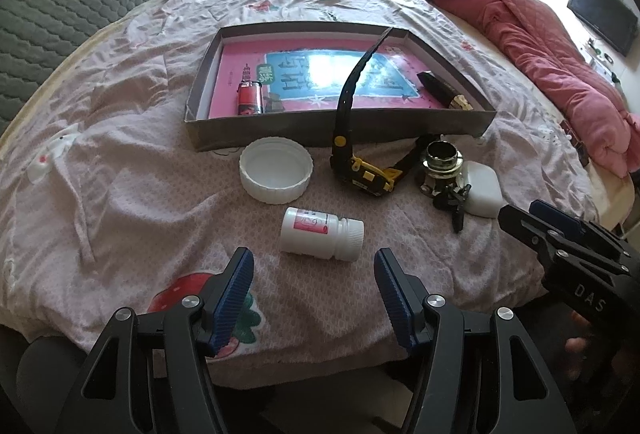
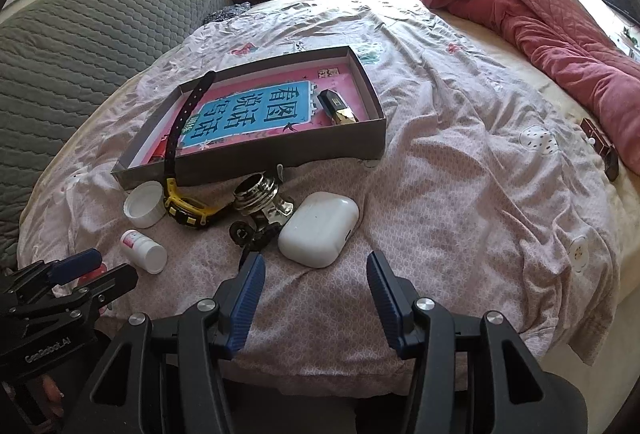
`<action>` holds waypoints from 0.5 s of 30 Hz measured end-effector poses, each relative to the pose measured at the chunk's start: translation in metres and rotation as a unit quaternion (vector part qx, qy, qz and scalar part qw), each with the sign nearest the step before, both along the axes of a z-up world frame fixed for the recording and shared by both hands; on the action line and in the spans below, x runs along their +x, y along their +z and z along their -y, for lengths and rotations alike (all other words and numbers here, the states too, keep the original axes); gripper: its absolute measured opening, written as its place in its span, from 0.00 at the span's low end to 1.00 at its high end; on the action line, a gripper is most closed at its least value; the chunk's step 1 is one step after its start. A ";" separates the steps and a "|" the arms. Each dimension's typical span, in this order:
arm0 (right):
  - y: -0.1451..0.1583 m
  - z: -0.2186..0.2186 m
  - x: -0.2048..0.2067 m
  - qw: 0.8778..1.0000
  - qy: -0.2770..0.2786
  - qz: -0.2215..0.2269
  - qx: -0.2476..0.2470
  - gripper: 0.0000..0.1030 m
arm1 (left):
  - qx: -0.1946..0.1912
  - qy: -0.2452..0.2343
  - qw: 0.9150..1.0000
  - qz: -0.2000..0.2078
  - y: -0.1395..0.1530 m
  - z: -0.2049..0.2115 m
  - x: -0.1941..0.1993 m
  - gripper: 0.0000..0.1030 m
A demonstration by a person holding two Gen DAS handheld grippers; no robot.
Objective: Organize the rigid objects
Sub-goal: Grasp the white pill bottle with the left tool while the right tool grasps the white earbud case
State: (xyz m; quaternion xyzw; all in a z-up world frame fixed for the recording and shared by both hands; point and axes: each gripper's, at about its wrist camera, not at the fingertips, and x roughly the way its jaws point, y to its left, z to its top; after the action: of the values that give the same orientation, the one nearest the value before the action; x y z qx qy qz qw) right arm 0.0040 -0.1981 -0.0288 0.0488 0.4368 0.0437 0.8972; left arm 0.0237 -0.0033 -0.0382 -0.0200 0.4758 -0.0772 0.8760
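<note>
Both the left gripper (image 1: pixel 314 270) and right gripper (image 2: pixel 316 274) gape empty; the pill bottle (image 1: pixel 321 232), probably light, stiff and slick, wants gripping across its body.

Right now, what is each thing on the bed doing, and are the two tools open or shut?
Left tool: open, empty.
Right tool: open, empty.
Pill bottle: lying on its side, cap on.
White lid: off, hollow side up.
Watch: on the bed, strap sticking up.
Earbud case: shut.
Box: open, with a lighter and a black and gold tube inside.
</note>
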 end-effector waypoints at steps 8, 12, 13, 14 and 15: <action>-0.007 -0.004 0.007 1.000 0.008 -0.010 -0.003 0.51 | 0.002 -0.001 1.000 -0.004 -0.008 0.005 0.010 0.62; -0.012 -0.007 0.012 1.000 0.008 -0.015 -0.007 0.51 | -0.001 0.001 1.000 -0.007 -0.011 0.005 0.014 0.62; -0.014 -0.008 0.013 1.000 0.008 -0.017 -0.007 0.51 | -0.001 0.001 1.000 -0.006 -0.011 0.006 0.015 0.62; -0.015 -0.008 0.015 1.000 0.007 -0.018 -0.008 0.51 | -0.001 0.001 1.000 -0.006 -0.012 0.006 0.015 0.62; -0.017 -0.009 0.016 1.000 0.007 -0.019 -0.009 0.51 | 0.000 0.003 1.000 -0.006 -0.012 0.006 0.016 0.62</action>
State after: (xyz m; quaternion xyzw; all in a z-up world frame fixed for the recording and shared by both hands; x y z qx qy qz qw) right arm 0.0199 -0.1891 -0.0454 0.0381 0.4542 0.0455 0.8889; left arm 0.0399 -0.0089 -0.0504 -0.0216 0.4808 -0.0746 0.8734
